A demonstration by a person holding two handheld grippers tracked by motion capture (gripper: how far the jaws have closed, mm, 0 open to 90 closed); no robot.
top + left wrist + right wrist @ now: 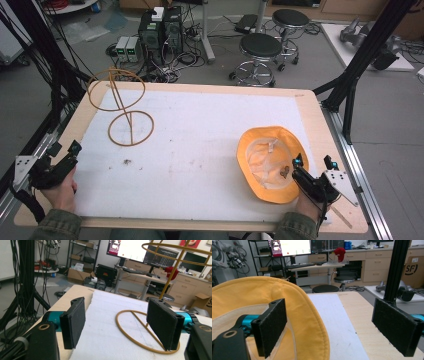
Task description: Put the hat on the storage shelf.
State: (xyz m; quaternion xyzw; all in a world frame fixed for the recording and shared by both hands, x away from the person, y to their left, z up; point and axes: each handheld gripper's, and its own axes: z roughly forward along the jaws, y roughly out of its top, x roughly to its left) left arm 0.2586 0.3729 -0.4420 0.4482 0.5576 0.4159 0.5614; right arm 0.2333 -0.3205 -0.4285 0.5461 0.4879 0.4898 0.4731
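Observation:
A yellow bucket hat (260, 145) lies upside down on the right of the white sheet (200, 150), with its pale lining showing. My right gripper (314, 161) is open at the hat's near right rim. In the right gripper view its left jaw sits over the inside of the hat (309, 315) and its right jaw stands outside it; the brim runs between them and neither pad touches it. A golden wire stand (122, 102) with two rings rises at the far left. My left gripper (65, 148) is open at the table's left edge, facing the stand's base ring (140, 345), with nothing held.
The wooden table edge (310, 115) frames the sheet. A small dark speck (127, 161) lies left of centre. Black frame posts (360, 55) stand at the right, and two stools (260, 47) and computer boxes (160, 30) stand on the floor beyond the table.

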